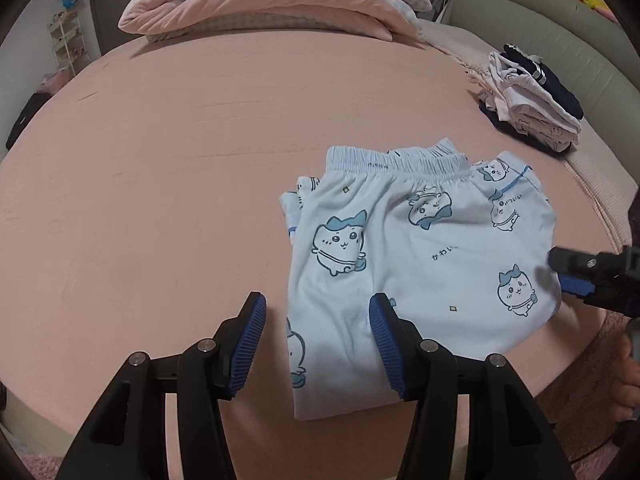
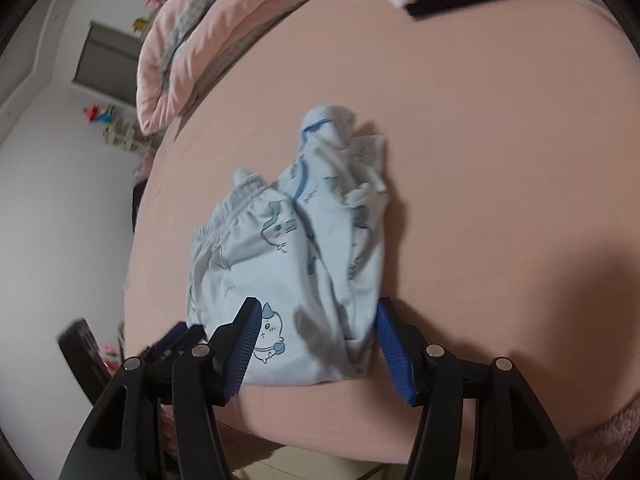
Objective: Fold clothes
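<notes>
Already doubled over on itself, the pale blue pajama bottoms [image 1: 420, 264] lie on the pink bed sheet [image 1: 180, 160] near its front edge, elastic waistband [image 1: 396, 160] toward the far side and the layers stacked loosely, with a bunched ridge showing in the right wrist view. The left gripper [image 1: 318, 344] hangs spread wide over the near left corner of the cloth, nothing between its blue pads. The right gripper [image 2: 314, 346] stands equally wide at the garment's right edge, straddling the fold without pinching it. Farther off, a stack of folded clothes [image 1: 532, 100] sits by the grey headboard [image 1: 560, 40], and a heaped pink quilt [image 1: 272, 0] lies across the bed's far end. My reading is that the folding of this piece is well along; whether another fold, a smoothing, or a lift to the stack follows, I cannot settle. Any of them calls for gripping all layers together so the bundle keeps its shape.
</notes>
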A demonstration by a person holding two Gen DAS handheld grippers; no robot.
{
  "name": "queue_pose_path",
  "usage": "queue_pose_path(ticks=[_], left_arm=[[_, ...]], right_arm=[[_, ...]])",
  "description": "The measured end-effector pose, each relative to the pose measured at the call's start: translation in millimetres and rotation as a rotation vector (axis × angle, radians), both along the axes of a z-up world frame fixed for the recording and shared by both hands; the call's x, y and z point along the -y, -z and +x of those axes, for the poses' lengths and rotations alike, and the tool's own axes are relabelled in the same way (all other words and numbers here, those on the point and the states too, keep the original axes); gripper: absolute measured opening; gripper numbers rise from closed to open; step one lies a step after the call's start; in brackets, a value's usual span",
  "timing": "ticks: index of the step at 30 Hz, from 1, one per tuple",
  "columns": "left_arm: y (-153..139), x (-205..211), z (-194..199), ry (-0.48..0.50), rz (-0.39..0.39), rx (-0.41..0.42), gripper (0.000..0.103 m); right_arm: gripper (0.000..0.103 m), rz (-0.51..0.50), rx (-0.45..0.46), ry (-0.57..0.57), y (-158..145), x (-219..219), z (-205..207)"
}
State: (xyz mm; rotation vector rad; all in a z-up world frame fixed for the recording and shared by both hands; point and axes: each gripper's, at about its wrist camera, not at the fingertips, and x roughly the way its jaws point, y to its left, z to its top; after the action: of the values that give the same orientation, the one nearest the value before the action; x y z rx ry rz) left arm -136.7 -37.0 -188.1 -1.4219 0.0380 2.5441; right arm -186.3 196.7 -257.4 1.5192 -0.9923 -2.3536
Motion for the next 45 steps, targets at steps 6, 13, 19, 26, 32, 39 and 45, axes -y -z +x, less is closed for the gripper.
queue_pose_path(ticks=[6,13,19,26,32,39,45], left_arm=[[2.6,6.0,-0.8,-0.011,-0.004,0.021,0.051],[-4.3,28.9,0.9,-0.060,0.074,0.011,0.051],[-11.4,50.6,2.7,-0.107,0.152,-0.002,0.050],[-14.7,47.0,-8.0,-0.102,0.266,-0.003,0.050],[-20.8,17.2,-15.6,-0.026,0.286,-0.039,0.050],[-23.0,-24.3,-15.1,0.111,0.252,-0.040,0.050],[-8.9,-63.2,-20.5,0.176,0.158,-0.005,0.050]], right_arm=[[0.015,0.218,-0.067,-0.086,-6.1,28.9,-15.0],[0.013,0.351,-0.279,-0.233,-66.2,72.8,-21.3],[0.013,0.365,-0.296,-0.477,-64.0,142.3,-33.9],[0.028,0.146,-0.154,-0.469,-26.6,133.6,-45.5],[0.047,0.102,-0.231,-0.417,-60.9,99.4,-27.6],[0.047,0.018,-0.108,-0.130,-53.7,18.6,-3.6],[0.048,-0.217,0.050,0.064,-14.6,-42.2,-6.7]])
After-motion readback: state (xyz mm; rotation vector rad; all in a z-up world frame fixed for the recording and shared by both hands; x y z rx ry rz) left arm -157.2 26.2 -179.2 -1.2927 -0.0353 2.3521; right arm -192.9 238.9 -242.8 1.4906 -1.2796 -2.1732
